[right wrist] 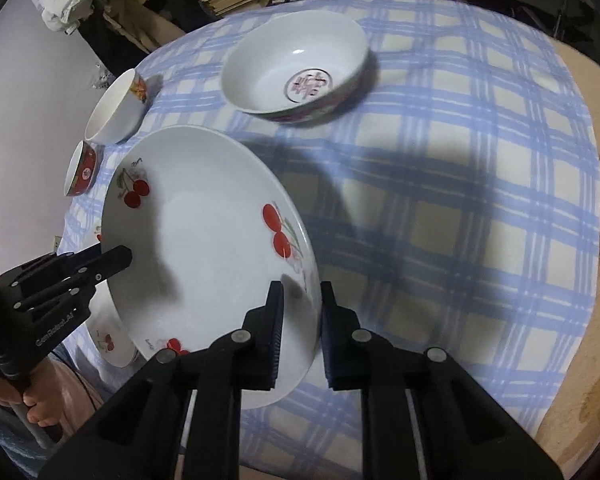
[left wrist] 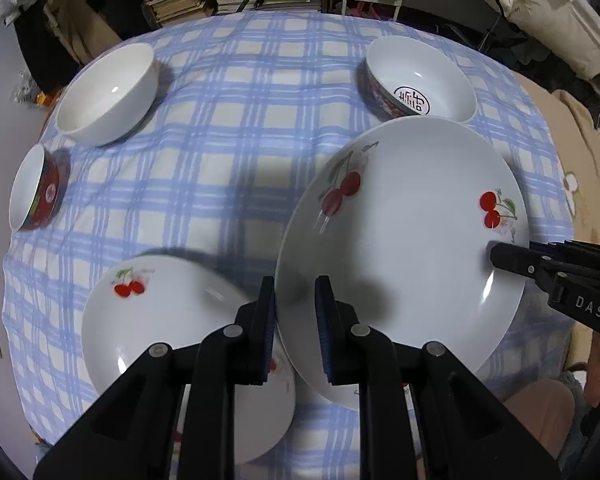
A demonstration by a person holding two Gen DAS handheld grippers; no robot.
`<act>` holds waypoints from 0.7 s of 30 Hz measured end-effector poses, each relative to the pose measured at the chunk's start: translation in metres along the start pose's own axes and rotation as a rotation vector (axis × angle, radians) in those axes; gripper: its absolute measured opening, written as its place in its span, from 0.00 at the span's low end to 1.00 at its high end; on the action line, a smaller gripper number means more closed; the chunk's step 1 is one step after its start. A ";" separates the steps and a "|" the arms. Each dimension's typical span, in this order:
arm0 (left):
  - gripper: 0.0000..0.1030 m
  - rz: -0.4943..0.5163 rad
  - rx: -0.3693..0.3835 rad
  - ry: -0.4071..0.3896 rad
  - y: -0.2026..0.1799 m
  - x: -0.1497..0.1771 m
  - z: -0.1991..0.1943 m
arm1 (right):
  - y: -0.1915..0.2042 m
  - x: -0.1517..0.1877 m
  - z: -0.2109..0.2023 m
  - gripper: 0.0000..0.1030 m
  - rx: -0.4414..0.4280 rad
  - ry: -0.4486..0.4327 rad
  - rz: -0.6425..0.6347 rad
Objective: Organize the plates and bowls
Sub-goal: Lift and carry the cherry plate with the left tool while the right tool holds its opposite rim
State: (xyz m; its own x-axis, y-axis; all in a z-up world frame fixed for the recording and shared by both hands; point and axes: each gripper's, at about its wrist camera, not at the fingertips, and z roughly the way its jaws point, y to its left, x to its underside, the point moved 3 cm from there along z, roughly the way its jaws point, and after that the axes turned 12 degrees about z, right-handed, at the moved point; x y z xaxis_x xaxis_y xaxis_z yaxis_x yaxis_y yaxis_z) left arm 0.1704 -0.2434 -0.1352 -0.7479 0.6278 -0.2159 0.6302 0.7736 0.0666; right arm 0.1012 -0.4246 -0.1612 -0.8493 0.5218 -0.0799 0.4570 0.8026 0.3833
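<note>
Scene read from left to right, across a table covered by a blue checked cloth. At the far left a small red-patterned bowl is seen, with a plain white bowl just behind it. Nearer the camera, a small cherry plate is lying flat on the cloth.

The left tool is pinched on the near-left rim of the large cherry plate; its pads are pressed against either face of the rim. The plate is held tilted and clear of the cloth, partly overlapping the small plate below it. Judged from this overlap, the large plate is probably being carried for stacking with the small one, though which goes on which cannot be told.

The right tool is clamped on the opposite rim, so that the wide plate is supported at two points and kept from swinging. In the right wrist view the rim is seen passing between its narrowly set pads.

Behind the plate, a wide bowl with a red emblem is left standing on the cloth, apart from the others.
</note>
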 end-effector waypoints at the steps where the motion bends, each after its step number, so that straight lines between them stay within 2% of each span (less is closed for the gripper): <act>1: 0.18 -0.013 0.005 -0.004 0.004 0.002 -0.003 | 0.004 0.001 -0.002 0.18 -0.006 -0.004 -0.001; 12: 0.18 -0.130 0.007 -0.039 0.046 0.046 -0.023 | 0.063 0.016 -0.018 0.18 -0.055 -0.037 -0.080; 21: 0.18 -0.216 -0.034 -0.042 0.092 0.089 -0.030 | 0.110 0.042 0.011 0.18 -0.068 -0.002 -0.094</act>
State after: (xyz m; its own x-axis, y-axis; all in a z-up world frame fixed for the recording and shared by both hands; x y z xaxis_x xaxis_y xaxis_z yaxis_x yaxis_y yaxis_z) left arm 0.1561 -0.1138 -0.1194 -0.8552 0.4433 -0.2687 0.4481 0.8928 0.0468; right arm 0.1183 -0.3111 -0.1324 -0.8872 0.4456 -0.1199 0.3563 0.8266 0.4358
